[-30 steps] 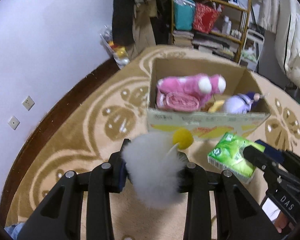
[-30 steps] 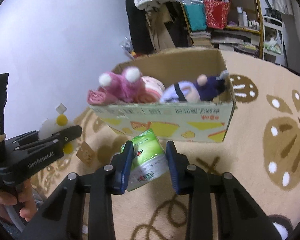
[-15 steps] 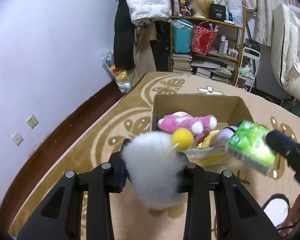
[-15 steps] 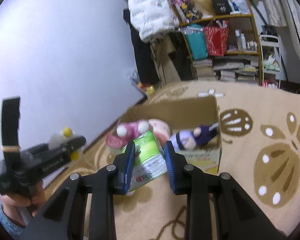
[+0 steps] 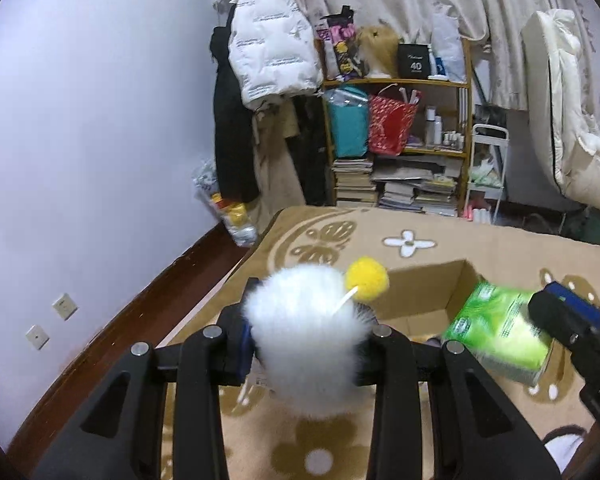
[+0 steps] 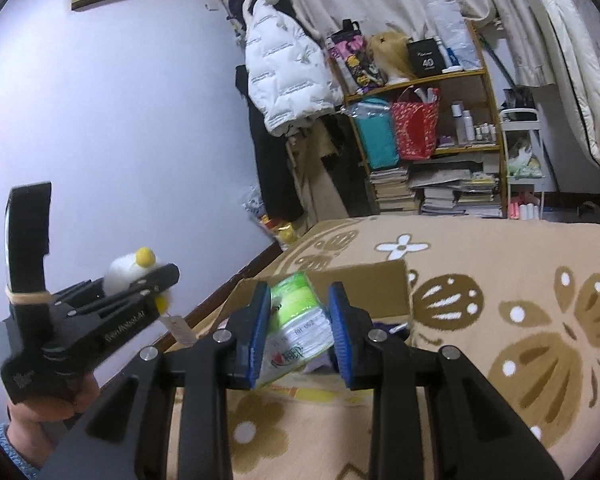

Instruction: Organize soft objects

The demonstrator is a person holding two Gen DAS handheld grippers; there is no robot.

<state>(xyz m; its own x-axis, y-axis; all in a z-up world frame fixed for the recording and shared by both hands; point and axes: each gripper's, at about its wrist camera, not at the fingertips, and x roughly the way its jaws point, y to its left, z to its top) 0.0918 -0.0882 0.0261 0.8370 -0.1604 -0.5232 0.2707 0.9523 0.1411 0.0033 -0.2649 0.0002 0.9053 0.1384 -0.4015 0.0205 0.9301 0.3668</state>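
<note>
My left gripper [image 5: 306,332] is shut on a white fluffy plush [image 5: 308,332] with a yellow pompom [image 5: 367,283], held high above the carpet in front of the open cardboard box [image 5: 428,292]. My right gripper [image 6: 300,332] is shut on a green tissue pack [image 6: 296,328], held over the box's near edge [image 6: 364,280]. The pack also shows at right in the left wrist view [image 5: 500,334]. The left gripper with the plush shows at left in the right wrist view [image 6: 132,280]. The box's contents are mostly hidden.
A beige patterned carpet [image 6: 500,280] covers the floor. A cluttered shelf [image 5: 400,140] with books and bags stands against the far wall beside hanging coats [image 5: 268,60]. A white chair [image 5: 572,120] is at right. The lilac wall [image 5: 100,120] is at left.
Both grippers have risen well above the floor with their objects. The green tissue pack was lifted off the carpet and now hangs over the box. The view has tilted up toward the shelf.
</note>
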